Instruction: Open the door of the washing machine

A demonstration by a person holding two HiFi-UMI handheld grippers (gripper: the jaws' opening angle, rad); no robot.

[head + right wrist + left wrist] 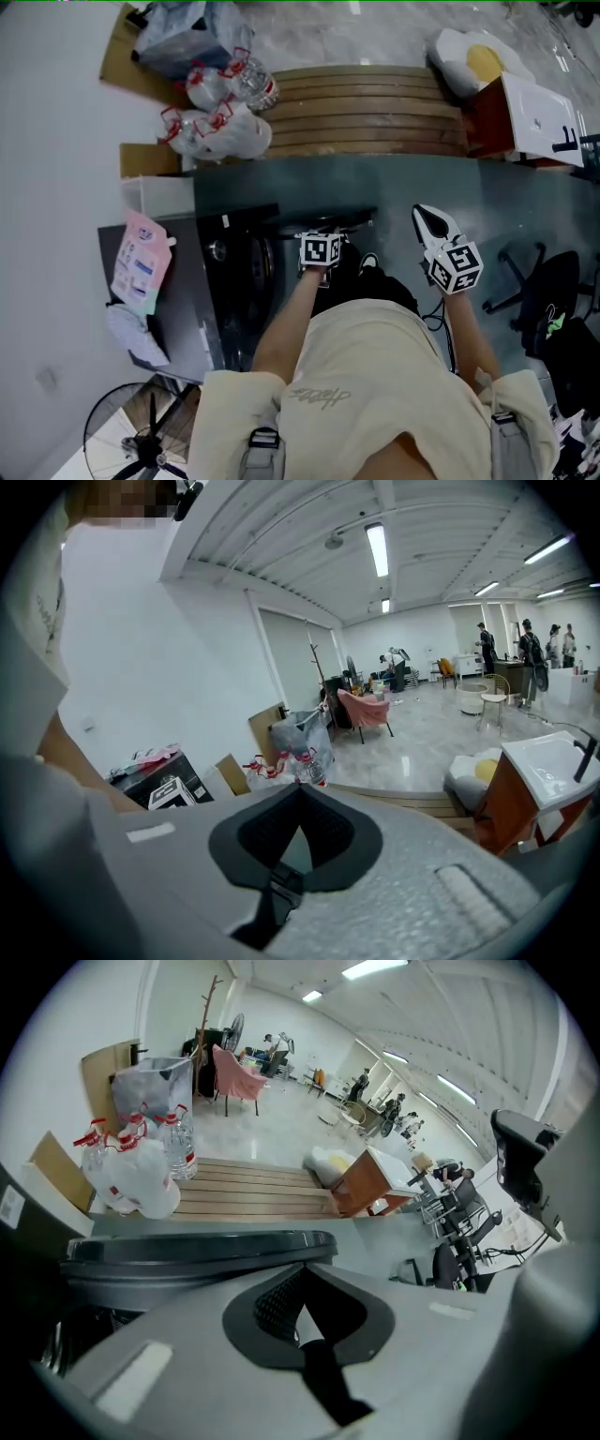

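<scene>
Looking like the swing-out step of opening the washing machine (173, 281), probably nearing the end of it. Sitting on the floor (403, 187) against the white wall (56, 112) at the head view's left, with the door (309, 219) already sticking out from the front, roughly square to it, so most likely unlatched and mostly open.

Holding the left tongs (305, 1274) pinched shut, tips parked right at the door's dark rim in the left gripper view. Not seeing anything clamped between them, and not able to tell whether touching the rim or just beside it.

Hanging the right tongs (300, 794) out to the right of the door, well apart from it, also closed and empty.

Guessing next: either nudging the door's free edge a bit wider with the closed left tips, or backing off if calling it open enough. Needing a gentle push along the hinge arc, not a grab.
</scene>
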